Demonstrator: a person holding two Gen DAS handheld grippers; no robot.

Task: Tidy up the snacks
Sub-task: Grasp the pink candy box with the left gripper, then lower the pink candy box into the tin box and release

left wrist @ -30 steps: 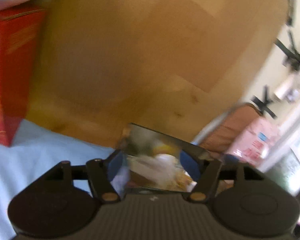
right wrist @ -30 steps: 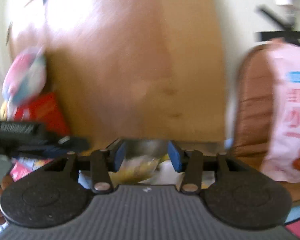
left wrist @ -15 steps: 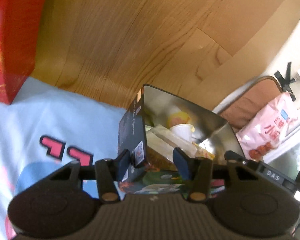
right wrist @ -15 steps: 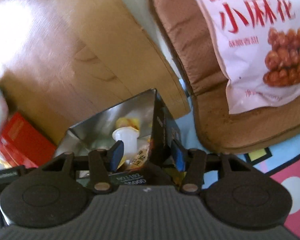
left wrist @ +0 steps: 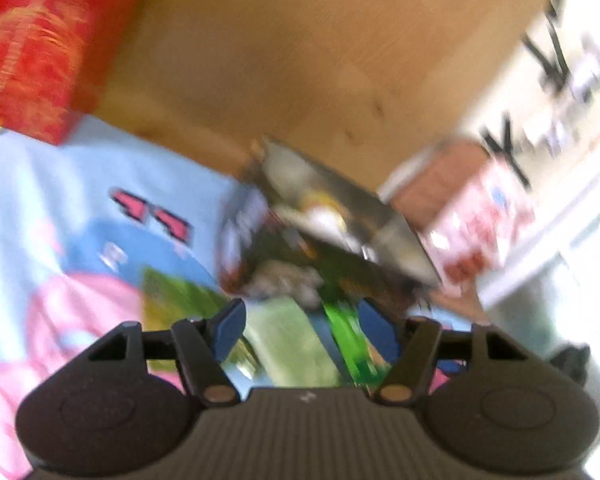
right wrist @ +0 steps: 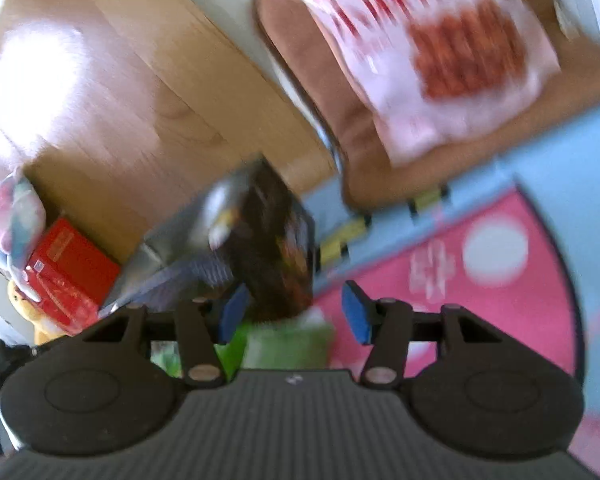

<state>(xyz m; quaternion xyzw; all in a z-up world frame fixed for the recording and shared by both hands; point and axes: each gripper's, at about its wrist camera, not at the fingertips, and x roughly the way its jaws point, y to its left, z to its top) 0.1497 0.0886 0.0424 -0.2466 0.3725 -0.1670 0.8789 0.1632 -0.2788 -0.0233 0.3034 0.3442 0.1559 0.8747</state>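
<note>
Standing on the colourful mat (left wrist: pixel 60 184) just beyond both spread, empty grippers, left gripper (left wrist: pixel 302 330) and right gripper (right wrist: pixel 294 316), the open dark snack box (right wrist: pixel 276 236) sits between the red box (left wrist: pixel 28 48) and the pink snack bag (right wrist: pixel 440 44).

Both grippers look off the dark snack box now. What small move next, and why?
Probably ease the right gripper down onto the green packet lying just under its open jaws. The dark box stands open-topped on the mat, snacks inside, both grippers apart from it. The left gripper is open too. Heavy blur; confirm first.
</note>
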